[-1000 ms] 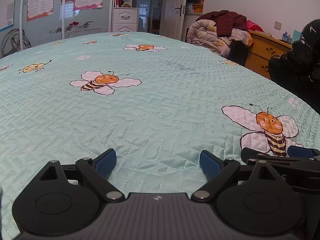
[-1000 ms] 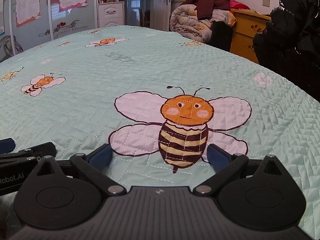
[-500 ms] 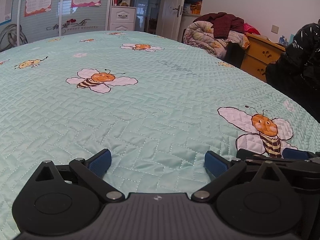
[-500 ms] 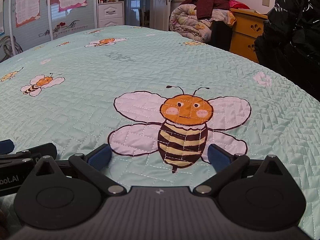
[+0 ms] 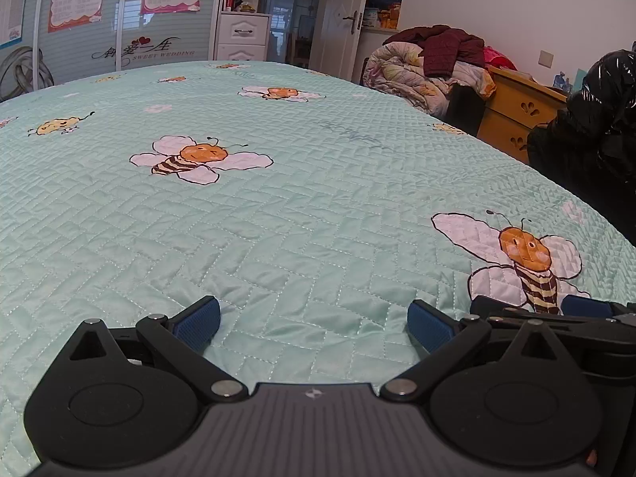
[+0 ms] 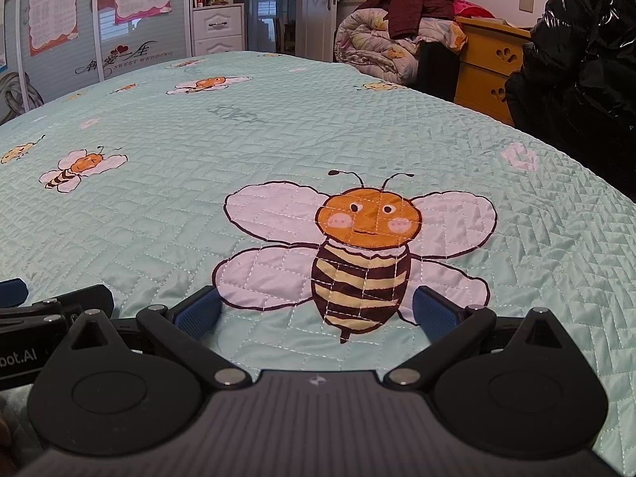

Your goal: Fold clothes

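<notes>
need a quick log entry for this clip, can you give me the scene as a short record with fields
surface: mint green quilted bedspread with cartoon bee prints
left tool: black two-finger tool with blue pads, jaws wide apart, nothing between them, has just been opening
right tool: black two-finger tool with blue pads, jaws wide apart over a large bee print, holding nothing
clothes on bedspread: none in view
background: dark red jacket on a heap of bedding, yellow wooden dresser
right edge: shiny black puffer jacket
</notes>
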`<state>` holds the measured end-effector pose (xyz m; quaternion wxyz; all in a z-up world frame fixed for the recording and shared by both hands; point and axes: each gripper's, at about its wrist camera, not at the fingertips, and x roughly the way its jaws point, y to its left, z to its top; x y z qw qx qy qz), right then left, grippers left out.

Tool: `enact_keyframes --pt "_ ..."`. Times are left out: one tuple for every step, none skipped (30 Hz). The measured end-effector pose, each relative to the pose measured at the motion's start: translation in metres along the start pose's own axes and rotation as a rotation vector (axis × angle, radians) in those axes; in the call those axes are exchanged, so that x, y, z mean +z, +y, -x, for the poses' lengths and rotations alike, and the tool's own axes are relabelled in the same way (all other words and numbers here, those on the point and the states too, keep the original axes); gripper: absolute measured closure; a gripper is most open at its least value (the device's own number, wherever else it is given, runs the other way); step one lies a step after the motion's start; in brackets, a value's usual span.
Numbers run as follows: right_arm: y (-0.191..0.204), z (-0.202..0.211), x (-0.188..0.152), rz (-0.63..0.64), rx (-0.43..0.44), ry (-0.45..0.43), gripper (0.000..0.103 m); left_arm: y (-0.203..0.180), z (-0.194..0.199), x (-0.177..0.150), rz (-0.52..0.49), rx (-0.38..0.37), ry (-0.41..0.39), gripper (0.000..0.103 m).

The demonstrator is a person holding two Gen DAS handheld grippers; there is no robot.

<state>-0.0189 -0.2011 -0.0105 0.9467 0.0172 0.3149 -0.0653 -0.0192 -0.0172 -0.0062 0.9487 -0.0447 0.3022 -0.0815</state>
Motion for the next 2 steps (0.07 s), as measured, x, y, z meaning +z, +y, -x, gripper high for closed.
enact_keyframes --pt "0.0 0.0 0.0 0.0 -0.001 0.0 0.001 0.0001 -0.0002 0.0 0.001 0.0 0.001 0.0" --pt "-0.0001 0.0 -0.0001 0.0 -0.001 0.0 0.001 0.0 -0.0004 0.0 0.0 0.0 0.001 0.0"
